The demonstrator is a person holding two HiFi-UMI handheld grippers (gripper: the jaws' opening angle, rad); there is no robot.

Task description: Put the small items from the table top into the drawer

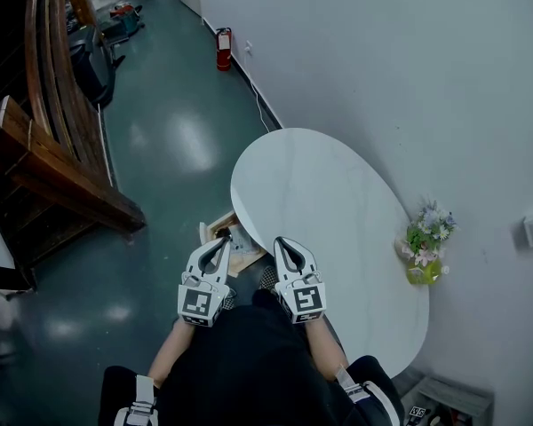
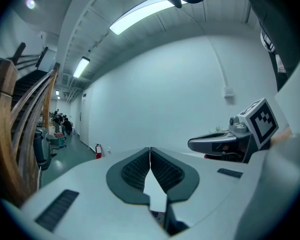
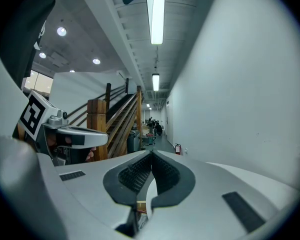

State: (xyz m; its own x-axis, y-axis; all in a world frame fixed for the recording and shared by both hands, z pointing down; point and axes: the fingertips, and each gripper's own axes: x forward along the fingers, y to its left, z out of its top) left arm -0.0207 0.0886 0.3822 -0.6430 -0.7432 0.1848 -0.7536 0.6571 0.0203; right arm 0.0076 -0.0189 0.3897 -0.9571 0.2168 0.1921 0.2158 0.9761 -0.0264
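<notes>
Hovering pressed together and empty at lower centre, the white left gripper [image 1: 222,241] and right gripper [image 1: 282,241] face an open wooden drawer [image 1: 223,226] beneath the white oval table [image 1: 320,193], its small, probably light items [image 1: 241,237] suiting a gentle pinch across their middles.

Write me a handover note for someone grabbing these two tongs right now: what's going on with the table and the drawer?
Left tongs: shut, empty, held close to the body.
Right tongs: shut, empty, beside the left.
Table: only a flower vase shows on top, by the wall.
Drawer: open under the table's edge, just ahead of the tongs; small items inside, too small to name.
Done: the small items seem to be off the top.
Left: probably just pushing the drawer shut.
</notes>
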